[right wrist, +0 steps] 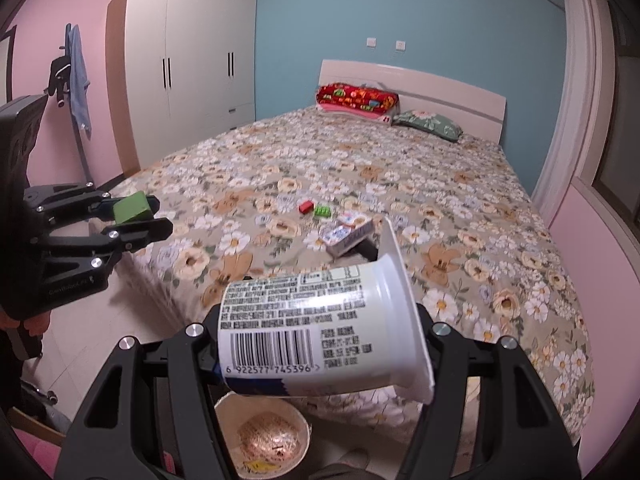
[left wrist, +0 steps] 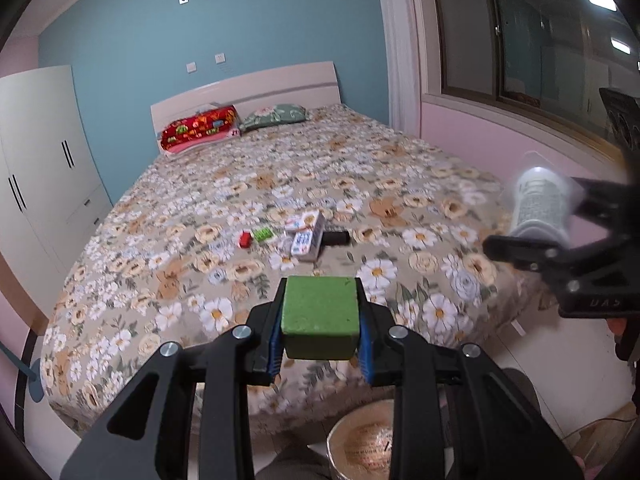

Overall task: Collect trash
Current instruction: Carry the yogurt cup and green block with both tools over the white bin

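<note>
I've got the left gripper (left wrist: 320,322) clamped on a green block (left wrist: 320,316), right gripper (right wrist: 320,332) pinching a yogurt cup (right wrist: 320,320) sideways; paper bowl bin (right wrist: 262,436) directly below both, ready to drop

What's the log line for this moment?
left gripper: shut on green block | right gripper: shut on yogurt cup | bin: below

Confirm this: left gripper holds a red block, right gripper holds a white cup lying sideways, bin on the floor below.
Wrong on one count: the block in the left gripper is green, as the left wrist view shows. The right gripper does hold the white cup sideways, above the bin on the floor.
</note>
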A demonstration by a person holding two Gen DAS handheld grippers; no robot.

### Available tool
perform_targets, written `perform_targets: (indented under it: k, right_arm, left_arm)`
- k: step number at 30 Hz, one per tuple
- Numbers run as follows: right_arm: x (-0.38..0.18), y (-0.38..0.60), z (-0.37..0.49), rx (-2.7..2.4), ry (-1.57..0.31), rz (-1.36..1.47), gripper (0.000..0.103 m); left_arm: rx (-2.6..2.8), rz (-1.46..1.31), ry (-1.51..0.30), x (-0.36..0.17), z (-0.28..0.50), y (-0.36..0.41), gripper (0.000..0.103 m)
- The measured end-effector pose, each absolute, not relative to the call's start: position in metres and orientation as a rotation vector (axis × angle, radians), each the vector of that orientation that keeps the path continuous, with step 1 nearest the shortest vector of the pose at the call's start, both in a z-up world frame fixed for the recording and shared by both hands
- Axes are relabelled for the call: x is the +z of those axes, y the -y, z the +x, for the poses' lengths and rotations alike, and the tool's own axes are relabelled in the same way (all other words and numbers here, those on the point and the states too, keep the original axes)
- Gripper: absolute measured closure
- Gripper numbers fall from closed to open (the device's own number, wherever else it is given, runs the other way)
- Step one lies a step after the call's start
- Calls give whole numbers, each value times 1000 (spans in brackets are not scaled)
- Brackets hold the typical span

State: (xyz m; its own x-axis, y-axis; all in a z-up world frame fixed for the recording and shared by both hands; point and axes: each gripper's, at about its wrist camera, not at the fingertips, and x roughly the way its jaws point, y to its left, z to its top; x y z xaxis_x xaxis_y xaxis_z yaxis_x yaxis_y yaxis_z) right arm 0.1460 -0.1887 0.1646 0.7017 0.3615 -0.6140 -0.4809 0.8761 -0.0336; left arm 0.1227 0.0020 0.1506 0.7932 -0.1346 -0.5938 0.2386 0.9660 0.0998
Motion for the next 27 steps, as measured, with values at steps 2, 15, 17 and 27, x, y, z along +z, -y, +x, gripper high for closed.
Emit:
perform_targets:
  k: [2,15,17,27]
  right_arm:
    - [155,190,142,470,-653,-200,40]
    - [79,174,134,523,-788,-209,40]
    - [64,171,137,528,-818,-208,40]
    - [-29,158,146,558,-1012,-198,40]
  left_arm:
    - [-206,169,-636,142,117,-4,71]
    - [-243,126,-836,54,116,-6,71]
    - [-243,125,-864,39,118,-6,71]
    - [-253,89,-1039,-39,136,-4,71]
